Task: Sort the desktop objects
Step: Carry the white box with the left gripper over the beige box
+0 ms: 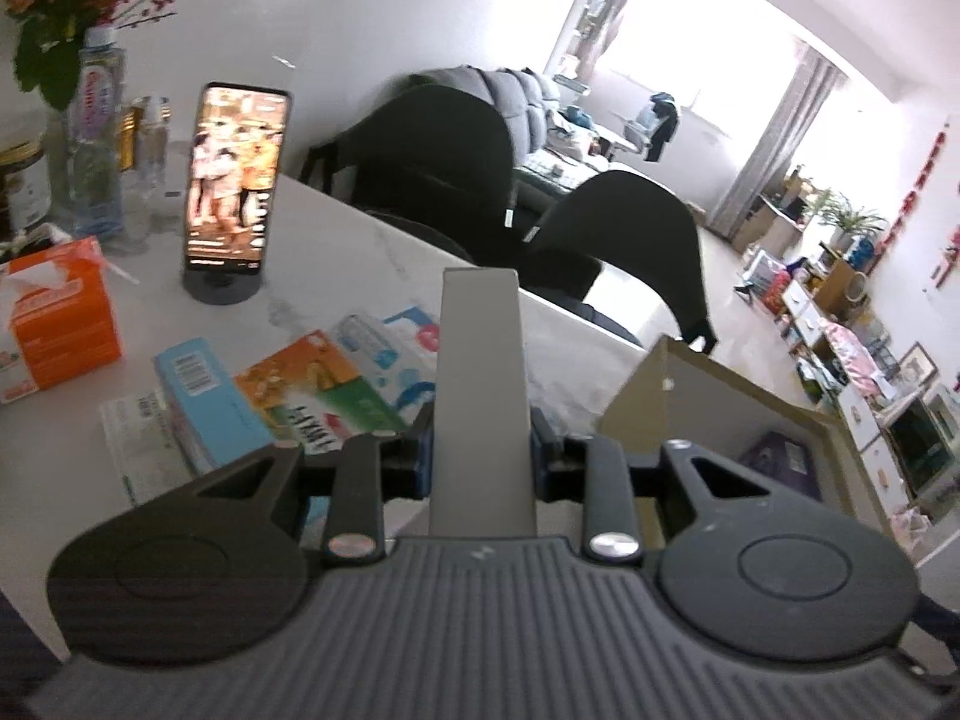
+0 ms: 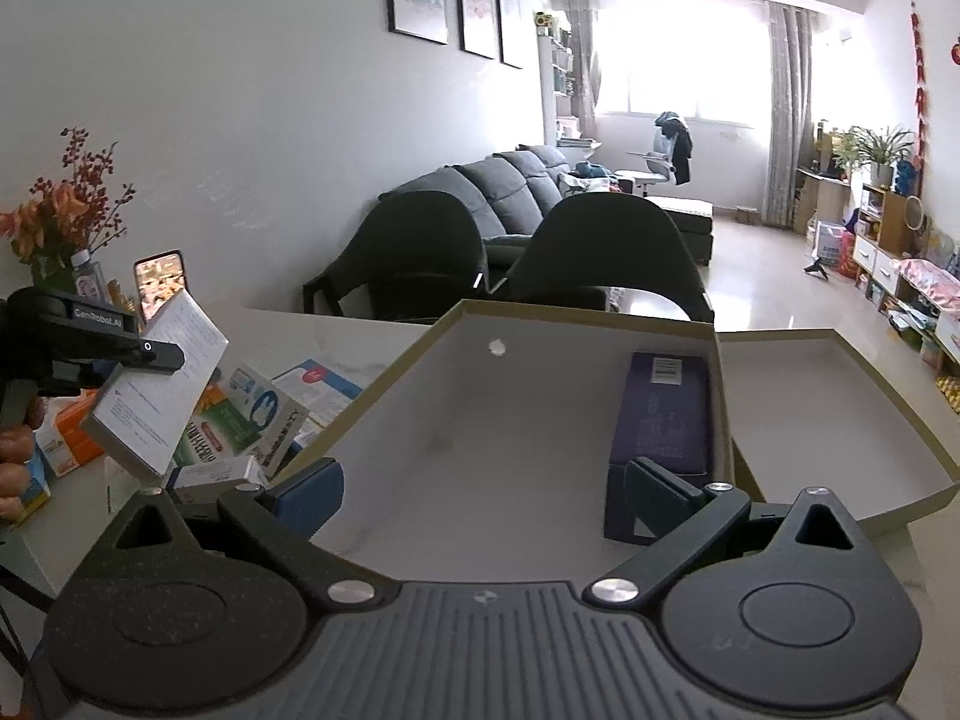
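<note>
My left gripper (image 1: 483, 450) is shut on a flat white box (image 1: 480, 372), seen edge-on and held above the table. The right wrist view shows the same white box (image 2: 162, 384), tilted, with printed text, in the left gripper (image 2: 144, 360) at the far left. An open cardboard box (image 2: 480, 414) lies in front, with a dark purple box (image 2: 660, 420) along its right wall. My right gripper (image 2: 483, 492) stands open over the box's near part. Its right finger is by the purple box's near end. Nothing sits between its pads.
Several medicine boxes lie on the white table: a light blue one (image 1: 204, 402), an orange-green one (image 1: 312, 396), a white-blue one (image 1: 390, 354). An orange tissue box (image 1: 60, 324), a phone on a stand (image 1: 234, 180) and bottles stand behind. The cardboard lid (image 2: 840, 408) lies right. Two dark chairs (image 2: 600, 252) stand beyond the table.
</note>
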### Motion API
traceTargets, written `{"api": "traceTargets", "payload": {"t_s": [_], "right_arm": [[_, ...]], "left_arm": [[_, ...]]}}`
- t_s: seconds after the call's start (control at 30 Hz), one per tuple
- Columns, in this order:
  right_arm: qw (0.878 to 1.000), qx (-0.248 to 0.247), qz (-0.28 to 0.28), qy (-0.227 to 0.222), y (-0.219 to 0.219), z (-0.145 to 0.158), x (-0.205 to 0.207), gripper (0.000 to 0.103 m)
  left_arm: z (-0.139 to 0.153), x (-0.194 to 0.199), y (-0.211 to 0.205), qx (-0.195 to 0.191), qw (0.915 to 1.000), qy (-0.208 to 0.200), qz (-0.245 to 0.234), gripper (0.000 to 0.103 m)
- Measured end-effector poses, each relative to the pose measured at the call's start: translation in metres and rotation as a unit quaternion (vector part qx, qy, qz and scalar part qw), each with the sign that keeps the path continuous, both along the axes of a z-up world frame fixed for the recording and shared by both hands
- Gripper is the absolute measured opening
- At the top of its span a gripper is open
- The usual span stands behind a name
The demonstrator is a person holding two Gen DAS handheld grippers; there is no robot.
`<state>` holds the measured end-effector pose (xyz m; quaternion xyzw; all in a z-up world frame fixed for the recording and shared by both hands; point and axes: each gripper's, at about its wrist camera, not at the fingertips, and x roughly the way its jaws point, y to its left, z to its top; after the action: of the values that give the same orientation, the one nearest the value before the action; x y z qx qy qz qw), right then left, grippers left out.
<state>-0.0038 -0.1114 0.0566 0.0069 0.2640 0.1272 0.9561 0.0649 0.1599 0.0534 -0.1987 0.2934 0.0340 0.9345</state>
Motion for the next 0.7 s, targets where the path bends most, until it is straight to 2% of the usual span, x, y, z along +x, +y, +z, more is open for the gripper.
{"api": "traceTargets", "payload": {"t_s": [0.5,0.7], "right_arm": [[0.999,0.007,-0.035,-0.001,-0.025,0.006,0.009,0.101],[0.999,0.017,-0.046,0.002,-0.032,0.004,0.014,0.100]], "left_arm": [[0.012,0.038,-0.056,0.003,0.9964,-0.013,-0.083,0.027],[0.007,0.053,-0.079,0.007,0.9933,-0.005,-0.115,0.027]]}}
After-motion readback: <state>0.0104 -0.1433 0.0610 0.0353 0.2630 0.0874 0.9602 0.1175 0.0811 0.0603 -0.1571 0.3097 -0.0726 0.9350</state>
